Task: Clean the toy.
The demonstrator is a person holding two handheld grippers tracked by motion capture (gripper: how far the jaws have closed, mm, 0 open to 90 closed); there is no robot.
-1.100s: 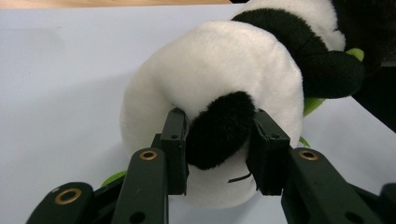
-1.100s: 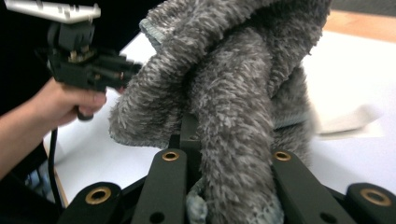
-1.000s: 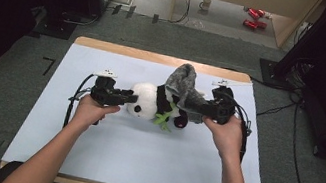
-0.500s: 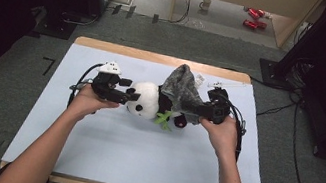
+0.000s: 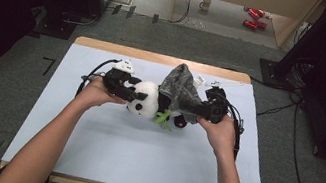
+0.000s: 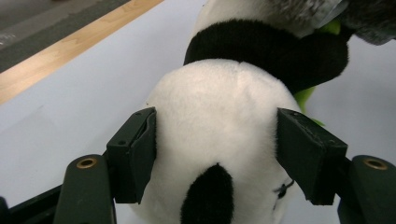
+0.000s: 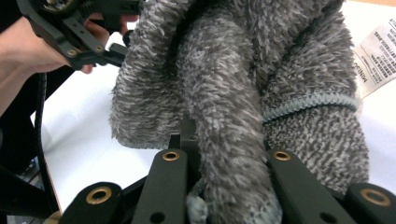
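A plush panda lies on its side mid-table, with a green sprig at its paws. My left gripper straddles its white head. The jaws have just been closing and both pads touch the plush. A grey fuzzy sock is draped over the panda's body and rises to a peak. My right gripper is shut on a fold of that sock, pinched between its jaws. The left gripper also shows beyond the sock.
A pale sheet covers the table, with a wooden edge at the far side. A paper tag hangs off the sock. Black cables trail from both grippers. A mug and red items sit on the floor beyond.
The left gripper drew slightly away from me and toward the panda; its jaws spread and now bracket the head. The right gripper kept its hold on the sock.
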